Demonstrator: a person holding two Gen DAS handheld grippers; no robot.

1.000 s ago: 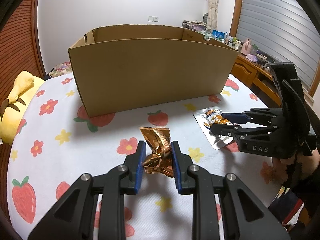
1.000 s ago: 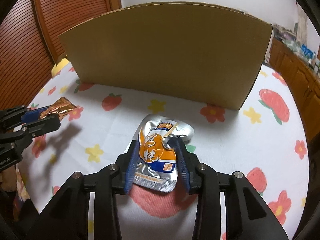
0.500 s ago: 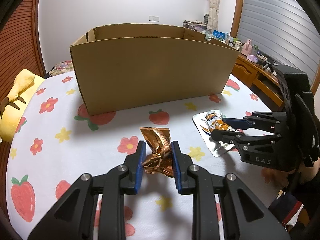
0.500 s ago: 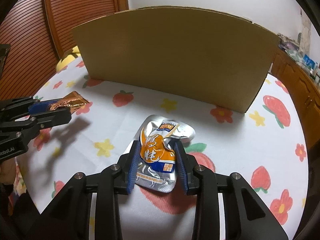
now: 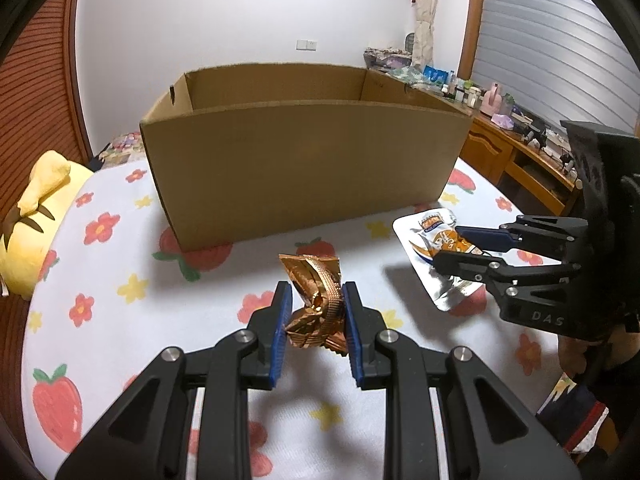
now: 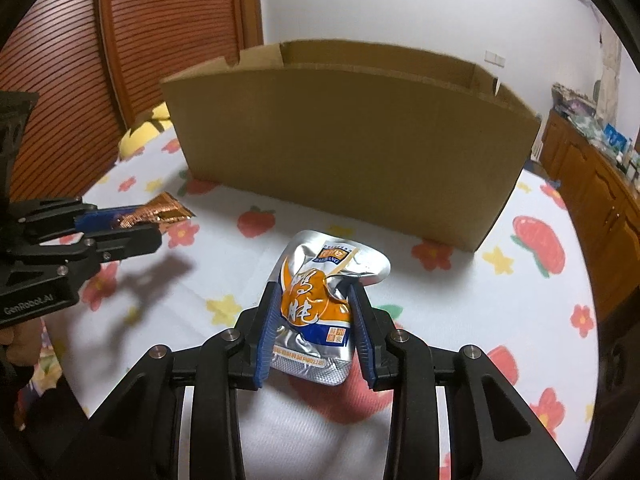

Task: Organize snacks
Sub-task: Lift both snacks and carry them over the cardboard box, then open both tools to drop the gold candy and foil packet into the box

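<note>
My left gripper is shut on a crumpled copper-gold snack wrapper and holds it above the tablecloth; the wrapper also shows in the right wrist view. My right gripper is shut on a silver and orange snack pouch, lifted off the cloth; the pouch also shows in the left wrist view. An open cardboard box stands just beyond both grippers, its near wall facing them. Its floor is hidden.
The table has a white cloth with strawberries and flowers. A yellow plush toy lies at the left edge. A wooden desk with clutter stands at the right. A slatted wooden door is behind on the left.
Both grippers have risen with their snacks, so the box's open top and inner walls now show. The pouch has lifted off the cloth.
</note>
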